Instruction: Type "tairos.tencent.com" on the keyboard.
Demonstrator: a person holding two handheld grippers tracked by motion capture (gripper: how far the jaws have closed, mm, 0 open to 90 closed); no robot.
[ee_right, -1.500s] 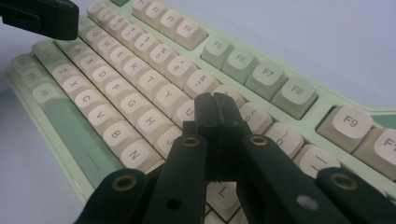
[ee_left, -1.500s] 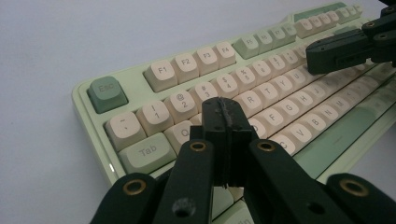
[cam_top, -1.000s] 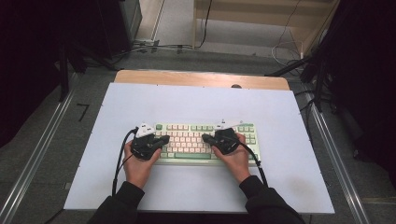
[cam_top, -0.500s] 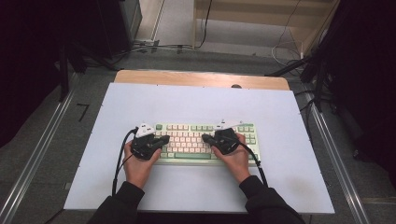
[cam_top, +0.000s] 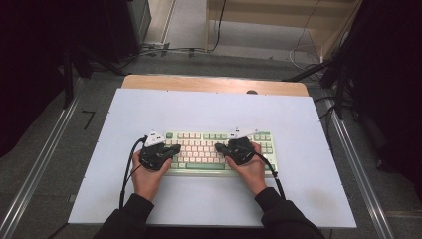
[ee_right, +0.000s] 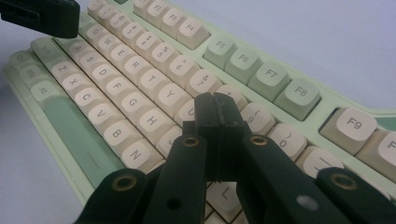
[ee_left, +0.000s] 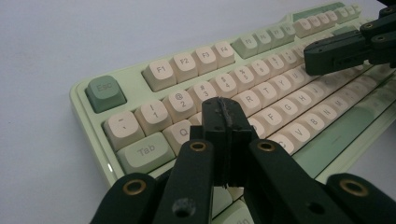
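Note:
A pale green keyboard (cam_top: 201,167) with cream and green keys lies at the middle of the white table. My left gripper (cam_top: 175,148) hangs over the keyboard's left end, its jaws pressed together with nothing between them; in the left gripper view its tip (ee_left: 225,108) sits just above the keyboard (ee_left: 261,88) near the Q and W keys. My right gripper (cam_top: 218,147) hovers over the right half, also shut and empty; its tip (ee_right: 215,103) is over the keyboard (ee_right: 140,70) near the U and I keys. Both tips point toward each other.
The white table (cam_top: 209,112) has a wooden strip (cam_top: 214,83) along its far edge. Metal rails (cam_top: 40,164) run down both sides. Cables (cam_top: 308,55) lie on the floor beyond the table.

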